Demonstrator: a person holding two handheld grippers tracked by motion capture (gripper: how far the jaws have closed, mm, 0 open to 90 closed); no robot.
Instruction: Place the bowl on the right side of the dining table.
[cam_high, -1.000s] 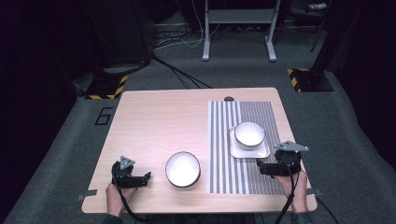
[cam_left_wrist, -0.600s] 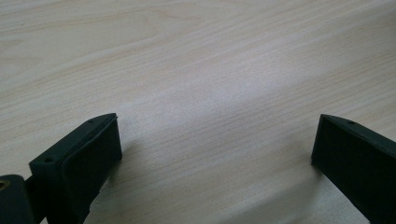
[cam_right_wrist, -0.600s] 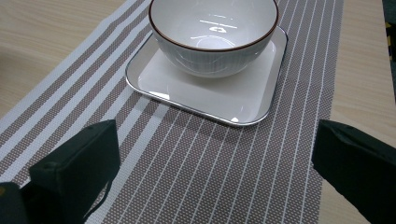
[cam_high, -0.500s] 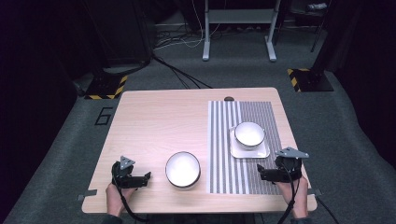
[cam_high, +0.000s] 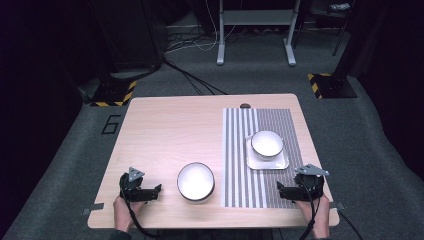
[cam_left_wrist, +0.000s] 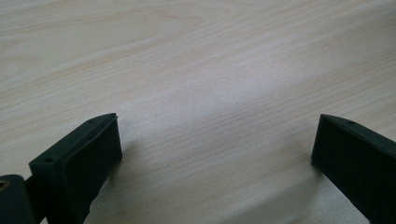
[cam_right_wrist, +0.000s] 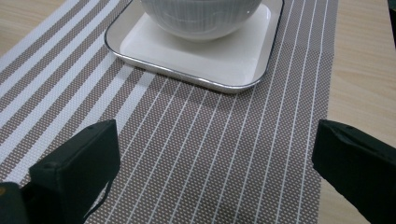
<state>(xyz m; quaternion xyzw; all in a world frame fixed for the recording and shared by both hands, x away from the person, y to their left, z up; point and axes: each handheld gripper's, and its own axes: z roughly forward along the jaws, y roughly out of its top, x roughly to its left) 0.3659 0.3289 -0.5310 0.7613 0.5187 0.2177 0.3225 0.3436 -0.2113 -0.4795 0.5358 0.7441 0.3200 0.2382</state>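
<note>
While wide apart, right claw (cam_right_wrist: 215, 172) near square plate (cam_right_wrist: 196, 65), empty.

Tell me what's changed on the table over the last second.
The right claw has drawn back from the square plate toward the table's near edge, jaws open and empty. The left claw stayed open over bare wood beside the dark-rimmed bowl. That bowl, the bowl on the plate and the striped mat haven't shifted.
</note>
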